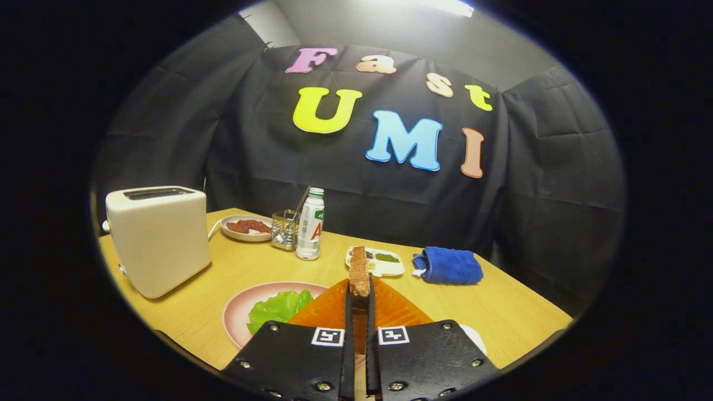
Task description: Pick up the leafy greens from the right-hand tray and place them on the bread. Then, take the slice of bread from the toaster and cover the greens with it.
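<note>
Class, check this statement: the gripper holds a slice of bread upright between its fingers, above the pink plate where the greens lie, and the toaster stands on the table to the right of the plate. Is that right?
Not quite. The toaster stands to the left of the pink plate, as the gripper view shows. The rest holds: the gripper grips the slice of bread upright, above the plate with the greens.

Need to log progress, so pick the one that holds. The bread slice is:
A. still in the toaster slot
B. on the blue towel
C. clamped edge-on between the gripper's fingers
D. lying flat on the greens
C: the bread slice stands edge-on between the fingers of the gripper, above the pink plate with the leafy greens; the toaster slot looks empty.
</note>
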Demonstrator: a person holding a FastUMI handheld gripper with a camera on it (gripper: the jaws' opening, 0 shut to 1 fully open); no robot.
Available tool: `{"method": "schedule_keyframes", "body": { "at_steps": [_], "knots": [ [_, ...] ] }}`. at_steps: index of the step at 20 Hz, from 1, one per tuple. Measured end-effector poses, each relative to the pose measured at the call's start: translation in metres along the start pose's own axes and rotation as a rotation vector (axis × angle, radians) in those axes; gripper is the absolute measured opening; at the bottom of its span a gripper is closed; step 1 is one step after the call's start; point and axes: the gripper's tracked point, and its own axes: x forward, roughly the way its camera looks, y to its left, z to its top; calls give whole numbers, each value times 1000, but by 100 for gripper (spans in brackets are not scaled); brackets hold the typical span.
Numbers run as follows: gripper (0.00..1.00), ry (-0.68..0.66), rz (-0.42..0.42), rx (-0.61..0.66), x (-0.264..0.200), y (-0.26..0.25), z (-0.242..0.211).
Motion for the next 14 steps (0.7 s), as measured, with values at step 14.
{"method": "schedule_keyframes", "body": {
  "at_steps": [14],
  "knots": [
    [8,223,275,184,13,80,-43]
  ]
}}
